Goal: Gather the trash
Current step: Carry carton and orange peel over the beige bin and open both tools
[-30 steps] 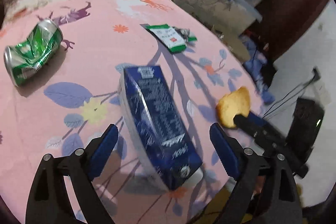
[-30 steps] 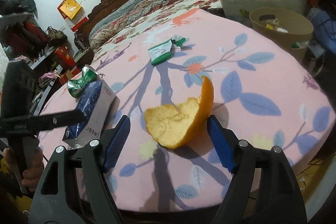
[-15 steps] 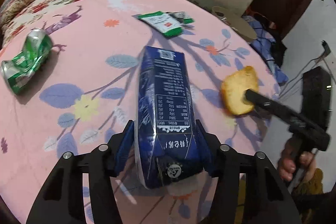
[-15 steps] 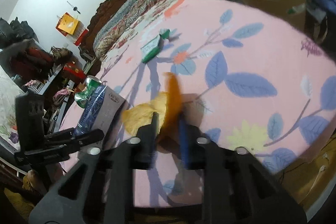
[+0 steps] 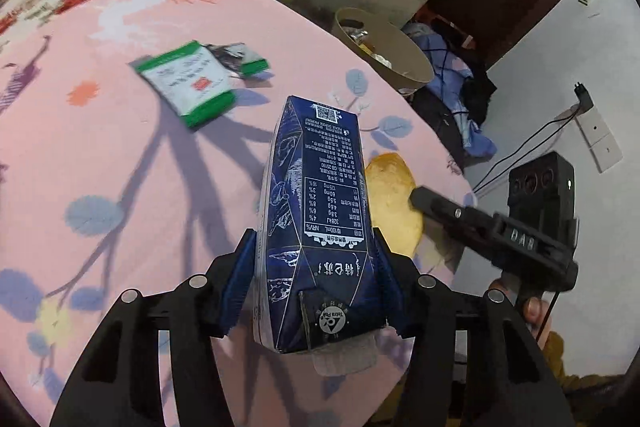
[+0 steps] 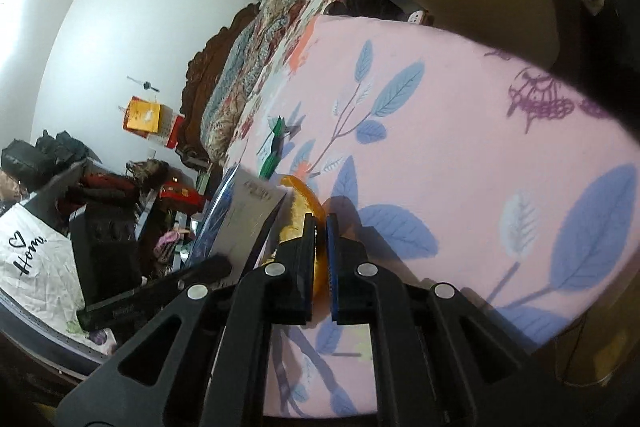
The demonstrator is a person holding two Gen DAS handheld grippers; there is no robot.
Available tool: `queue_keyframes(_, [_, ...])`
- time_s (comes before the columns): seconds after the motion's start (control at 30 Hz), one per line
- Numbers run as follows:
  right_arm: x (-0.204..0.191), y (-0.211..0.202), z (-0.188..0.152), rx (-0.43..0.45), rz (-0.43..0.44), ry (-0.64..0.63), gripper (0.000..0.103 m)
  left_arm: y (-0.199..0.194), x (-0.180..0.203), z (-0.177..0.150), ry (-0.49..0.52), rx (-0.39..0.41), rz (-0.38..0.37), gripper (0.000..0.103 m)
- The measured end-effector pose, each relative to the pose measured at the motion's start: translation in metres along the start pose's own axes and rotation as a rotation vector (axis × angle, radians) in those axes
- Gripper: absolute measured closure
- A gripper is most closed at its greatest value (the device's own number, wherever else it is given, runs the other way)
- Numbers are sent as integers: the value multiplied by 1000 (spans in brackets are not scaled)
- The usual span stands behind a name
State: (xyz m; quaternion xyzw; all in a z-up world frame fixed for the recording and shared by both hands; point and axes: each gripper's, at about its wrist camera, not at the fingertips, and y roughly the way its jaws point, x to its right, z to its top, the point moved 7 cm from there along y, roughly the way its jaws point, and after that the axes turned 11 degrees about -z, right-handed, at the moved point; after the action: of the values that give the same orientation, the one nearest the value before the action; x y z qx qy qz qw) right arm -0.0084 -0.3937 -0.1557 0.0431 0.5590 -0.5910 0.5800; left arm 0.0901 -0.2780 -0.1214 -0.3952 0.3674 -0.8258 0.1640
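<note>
In the left wrist view a green wrapper (image 5: pixel 188 85) lies on the pink counter (image 5: pixel 100 155) at about 10 o'clock from the carton (image 5: pixel 320 223). The left hand-held gripper (image 5: pixel 316 291) is closed on that carton's lower end, pads pressing both side faces, and the carton sticks out forward and up. At its 3 o'clock the peel (image 5: pixel 394 203) sits in the tip of the right hand-held gripper (image 6: pixel 320 239), whose pads are pinched almost together on the peel's edge. The bin (image 5: pixel 384 51) stands off the counter's far edge, at about 1 o'clock from the carton, with rubbish already inside. The carton is held far from its middle, so a quick swing could tilt it or slide it out. The peel is thin and caught only at its rim; it could tear or drop short of the bin. The two loads are close and could knock together.
</note>
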Motion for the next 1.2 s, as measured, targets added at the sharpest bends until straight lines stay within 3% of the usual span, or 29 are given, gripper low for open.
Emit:
queue_keyframes(0.17, [-5, 0, -6, -9, -9, -67, 93, 24, 7, -2, 29, -46, 21, 51])
queue_keyframes(0.3, [-7, 2, -5, -4, -30, -117, 92, 30, 11, 0, 55, -40, 52, 51])
queue_keyframes(0.5, [-16, 6, -8, -13, -42, -178, 82, 35, 14, 7, 63, -44, 64, 52])
queue_keyframes(0.53, [-20, 5, -8, -13, -56, -201, 74, 35, 14, 7, 57, -44, 58, 52])
queue_keyframes(0.6, [-27, 1, -9, 11, -86, -260, 48, 37, 13, 10, 33, -47, 34, 52])
queue_keyframes(0.63, [-30, -3, -8, 37, -116, -290, 26, 35, 11, 10, 28, -47, 30, 52])
queue_keyframes(0.7, [-35, -4, -8, 70, -165, -348, 30, 35, 11, 11, 24, -46, 30, 52])
queue_keyframes(0.77, [-35, 5, -9, 35, -150, -345, 60, 35, 12, 11, 30, -42, 35, 52])
queue_keyframes(0.9, [-23, 15, -5, 20, -130, -301, 88, 36, 13, 13, 37, -42, 40, 52])
queue_keyframes(0.97, [-13, 11, 2, 24, -90, -241, 94, 36, 13, 17, 30, -47, 28, 52])
queue_keyframes(1.2, [29, -14, 59, 115, -49, -67, 95, 51, 34, 69, 25, -32, -78, 52])
